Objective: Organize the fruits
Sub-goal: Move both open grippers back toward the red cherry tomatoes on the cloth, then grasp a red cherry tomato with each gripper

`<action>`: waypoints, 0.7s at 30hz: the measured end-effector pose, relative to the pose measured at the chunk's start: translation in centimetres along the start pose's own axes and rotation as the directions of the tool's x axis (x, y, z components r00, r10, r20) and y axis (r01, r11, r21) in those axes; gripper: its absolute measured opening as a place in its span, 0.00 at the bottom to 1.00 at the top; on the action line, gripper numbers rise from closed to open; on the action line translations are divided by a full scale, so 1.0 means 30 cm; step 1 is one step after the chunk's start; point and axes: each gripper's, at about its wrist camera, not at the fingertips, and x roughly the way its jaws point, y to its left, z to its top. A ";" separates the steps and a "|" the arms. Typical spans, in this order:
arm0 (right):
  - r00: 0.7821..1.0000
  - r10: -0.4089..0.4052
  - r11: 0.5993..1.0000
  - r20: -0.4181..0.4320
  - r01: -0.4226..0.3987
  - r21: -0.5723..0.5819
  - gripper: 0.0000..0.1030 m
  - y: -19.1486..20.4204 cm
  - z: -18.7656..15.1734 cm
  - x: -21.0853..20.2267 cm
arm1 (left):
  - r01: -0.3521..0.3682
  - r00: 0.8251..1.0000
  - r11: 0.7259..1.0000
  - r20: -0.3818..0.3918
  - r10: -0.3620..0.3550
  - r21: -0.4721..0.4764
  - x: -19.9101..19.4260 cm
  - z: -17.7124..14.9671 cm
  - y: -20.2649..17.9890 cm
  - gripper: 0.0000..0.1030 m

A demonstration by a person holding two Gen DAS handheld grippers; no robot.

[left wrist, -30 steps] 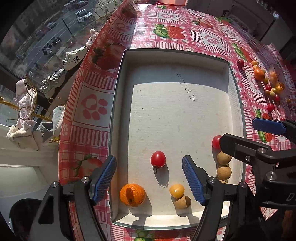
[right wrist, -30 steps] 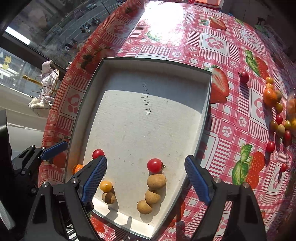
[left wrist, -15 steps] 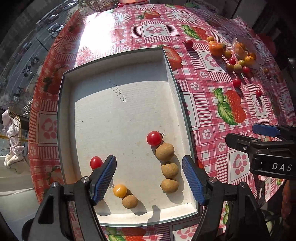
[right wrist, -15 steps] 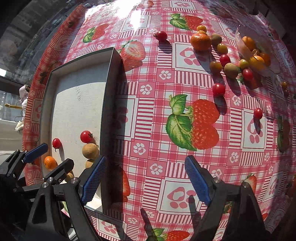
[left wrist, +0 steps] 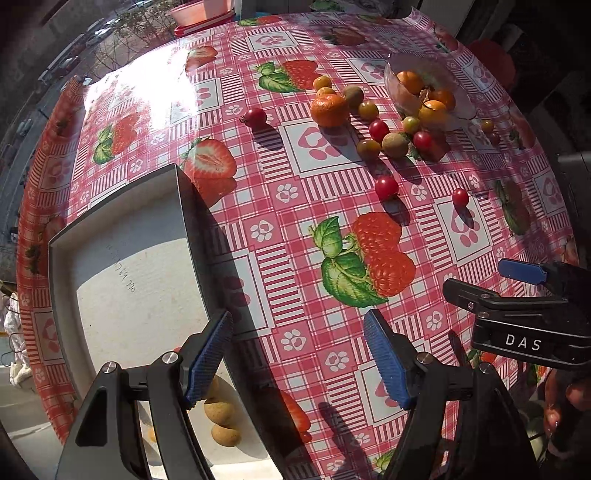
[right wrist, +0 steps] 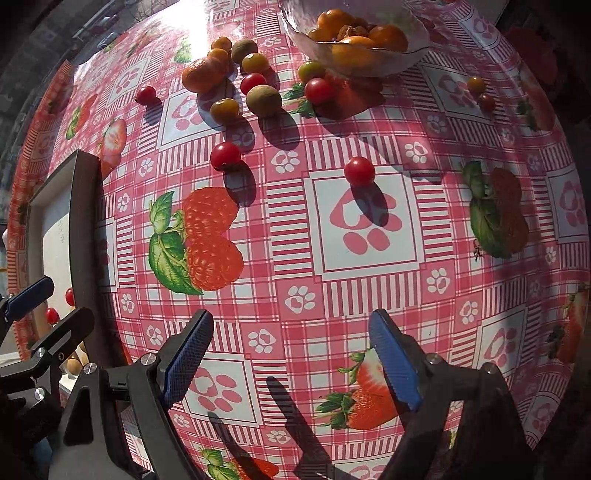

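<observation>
A grey tray (left wrist: 184, 206) sits at the left, also at the left edge of the right wrist view (right wrist: 85, 206). It holds brown longans (left wrist: 221, 411) and red cherry tomatoes (right wrist: 69, 296). Loose fruit lies far across the table: a mandarin (left wrist: 328, 109), longans (right wrist: 263, 99), red cherry tomatoes (right wrist: 359, 170) (left wrist: 386, 186) and yellow ones (right wrist: 224, 110). A glass bowl (right wrist: 417, 51) holds orange fruit. My left gripper (left wrist: 297, 363) is open and empty beside the tray's right wall. My right gripper (right wrist: 291, 360) is open and empty above the tablecloth.
The table wears a red checked cloth (right wrist: 369, 280) with strawberry and paw prints. A pink basin (left wrist: 201, 11) stands at the far edge. The right gripper's body (left wrist: 528, 317) shows at the right of the left wrist view.
Both grippers have swung right, away from the tray and toward the loose fruit and bowl. The tray has slid to the left of both views. Both stay open.
</observation>
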 end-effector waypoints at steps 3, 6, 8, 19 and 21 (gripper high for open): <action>0.999 -0.028 1.000 0.020 0.028 -0.002 0.86 -0.057 0.031 -0.005 | -0.003 1.000 1.000 0.002 0.003 0.009 0.031 0.049 -0.040 0.72; 0.999 -0.032 0.999 0.044 0.032 -0.007 0.86 -0.100 0.065 -0.009 | -0.018 1.000 0.999 0.006 0.018 0.030 0.062 0.090 -0.077 0.72; 0.997 -0.030 1.000 0.065 0.030 -0.008 0.86 -0.119 0.094 -0.011 | -0.019 1.000 0.999 0.008 0.019 0.044 0.085 0.115 -0.101 0.72; 0.997 -0.002 1.000 0.082 0.003 -0.019 0.66 -0.187 0.183 -0.011 | -0.046 0.999 0.995 0.030 0.043 0.092 0.181 0.205 -0.182 0.72; 0.997 0.005 1.000 0.080 -0.003 -0.022 0.62 -0.200 0.193 0.000 | -0.051 0.998 0.994 0.033 0.048 0.097 0.198 0.219 -0.189 0.72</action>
